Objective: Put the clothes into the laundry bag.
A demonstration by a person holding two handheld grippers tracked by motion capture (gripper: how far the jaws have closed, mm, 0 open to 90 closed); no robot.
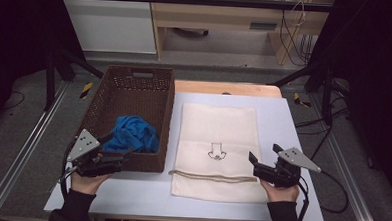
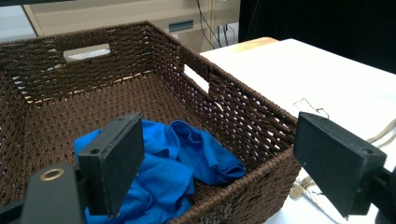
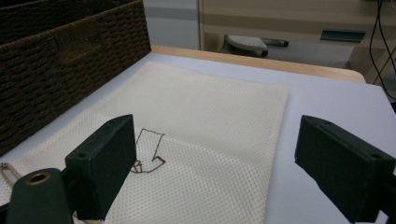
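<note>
The left gripper [image 1: 113, 148] is hovering at the near rim of the basket [image 1: 100, 106], its jaws spread wide and empty, pointing at the blue cloth [image 1: 133, 134] that is lying crumpled in the basket's near right corner. The right gripper [image 1: 263, 159] is waiting over the near right part of the mesh bag [image 1: 218, 122], jaws likewise released and holding nothing; the bag is lying flat on the table [image 1: 288, 124] just right of the basket, its drawstring [image 1: 213, 177] running across the near end. This looks like the reach step before the cloth is picked up. Next, the left gripper is likely needing to dip over the rim, straddle a raised fold and clench, while the right is readying to open the bag's mouth.
</note>
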